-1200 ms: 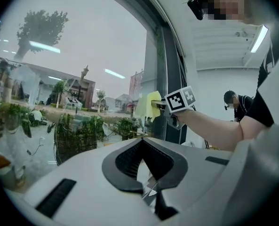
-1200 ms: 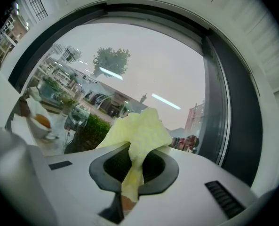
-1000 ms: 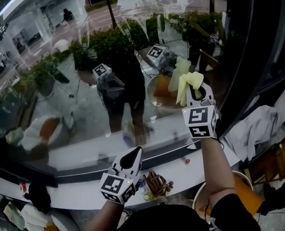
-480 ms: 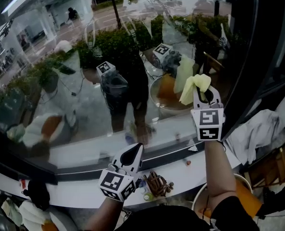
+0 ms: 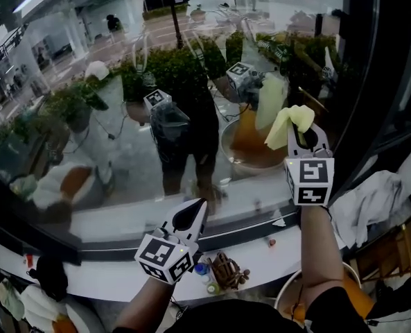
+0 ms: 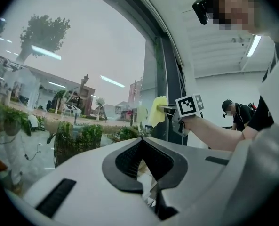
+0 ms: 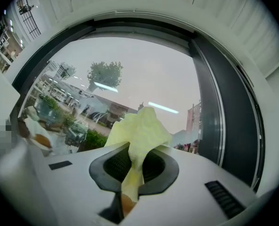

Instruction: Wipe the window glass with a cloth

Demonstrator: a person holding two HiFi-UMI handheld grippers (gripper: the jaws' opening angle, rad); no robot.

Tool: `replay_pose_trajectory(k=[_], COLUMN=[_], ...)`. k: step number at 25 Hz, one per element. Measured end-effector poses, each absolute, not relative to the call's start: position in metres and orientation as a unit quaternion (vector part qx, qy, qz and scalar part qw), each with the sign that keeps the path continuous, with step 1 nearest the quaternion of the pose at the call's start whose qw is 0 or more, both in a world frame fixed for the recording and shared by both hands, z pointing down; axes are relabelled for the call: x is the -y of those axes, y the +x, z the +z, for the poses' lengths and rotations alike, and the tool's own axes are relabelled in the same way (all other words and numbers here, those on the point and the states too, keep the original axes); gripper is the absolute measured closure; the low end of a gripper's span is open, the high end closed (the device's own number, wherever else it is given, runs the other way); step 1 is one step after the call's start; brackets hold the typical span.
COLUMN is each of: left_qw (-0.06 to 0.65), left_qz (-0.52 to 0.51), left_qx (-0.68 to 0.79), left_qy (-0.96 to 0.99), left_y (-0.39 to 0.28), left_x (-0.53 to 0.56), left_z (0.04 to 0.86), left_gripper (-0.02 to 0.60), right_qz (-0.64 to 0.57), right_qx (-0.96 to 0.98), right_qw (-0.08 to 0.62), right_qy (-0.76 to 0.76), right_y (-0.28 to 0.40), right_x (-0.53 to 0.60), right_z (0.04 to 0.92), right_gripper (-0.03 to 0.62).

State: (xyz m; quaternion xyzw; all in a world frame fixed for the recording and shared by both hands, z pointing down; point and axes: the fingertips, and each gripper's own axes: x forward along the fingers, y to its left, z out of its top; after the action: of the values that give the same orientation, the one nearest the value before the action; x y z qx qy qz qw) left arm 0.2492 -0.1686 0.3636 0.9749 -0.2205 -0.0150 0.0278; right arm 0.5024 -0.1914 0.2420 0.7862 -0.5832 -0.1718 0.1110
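The window glass (image 5: 122, 82) fills the head view and mirrors me and the street plants. My right gripper (image 5: 303, 139) is raised at the glass's right side, shut on a pale yellow cloth (image 5: 290, 122). The cloth bunches out past the jaws against or just off the pane. In the right gripper view the cloth (image 7: 139, 126) rises from the closed jaws of my right gripper (image 7: 134, 171) toward the glass (image 7: 130, 69). My left gripper (image 5: 191, 215) hangs low over the sill, shut and holding nothing. The left gripper view shows the cloth (image 6: 159, 108) at the pane.
A white sill (image 5: 274, 252) runs under the glass with a brown object (image 5: 227, 269) and a small bottle (image 5: 202, 270) on it. A dark window frame (image 5: 361, 82) stands at the right. White fabric (image 5: 371, 200) lies beyond it. A person (image 6: 235, 112) stands far behind.
My right gripper has slid a little to the right across the glass with the cloth still in it. The left gripper has stayed low by the sill.
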Motion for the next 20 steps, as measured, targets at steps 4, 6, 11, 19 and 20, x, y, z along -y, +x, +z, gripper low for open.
replay_pose_trajectory(k=[4, 6, 11, 19, 20], left_qw=[0.016, 0.009, 0.004, 0.008, 0.009], left_qz=[-0.030, -0.037, -0.046, -0.043, -0.042], left_qx=[0.229, 0.234, 0.248, 0.264, 0.264], left_qy=[0.973, 0.971, 0.968, 0.964, 0.964], left_y=[0.237, 0.233, 0.212, 0.197, 0.196], left_x=[0.180, 0.182, 0.193, 0.192, 0.190], left_z=[0.338, 0.331, 0.326, 0.330, 0.331], left_gripper=[0.574, 0.574, 0.574, 0.574, 0.574], right_qz=[-0.178, -0.183, -0.186, -0.189, -0.188], right_qx=[0.586, 0.588, 0.589, 0.577, 0.577], right_qw=[0.109, 0.111, 0.111, 0.101, 0.099], right_qy=[0.783, 0.780, 0.778, 0.788, 0.788], right_y=[0.492, 0.487, 0.469, 0.470, 0.469], right_x=[0.202, 0.206, 0.228, 0.228, 0.226], right_z=[0.223, 0.218, 0.209, 0.208, 0.208], right_gripper=[0.551, 0.551, 0.551, 0.551, 0.551])
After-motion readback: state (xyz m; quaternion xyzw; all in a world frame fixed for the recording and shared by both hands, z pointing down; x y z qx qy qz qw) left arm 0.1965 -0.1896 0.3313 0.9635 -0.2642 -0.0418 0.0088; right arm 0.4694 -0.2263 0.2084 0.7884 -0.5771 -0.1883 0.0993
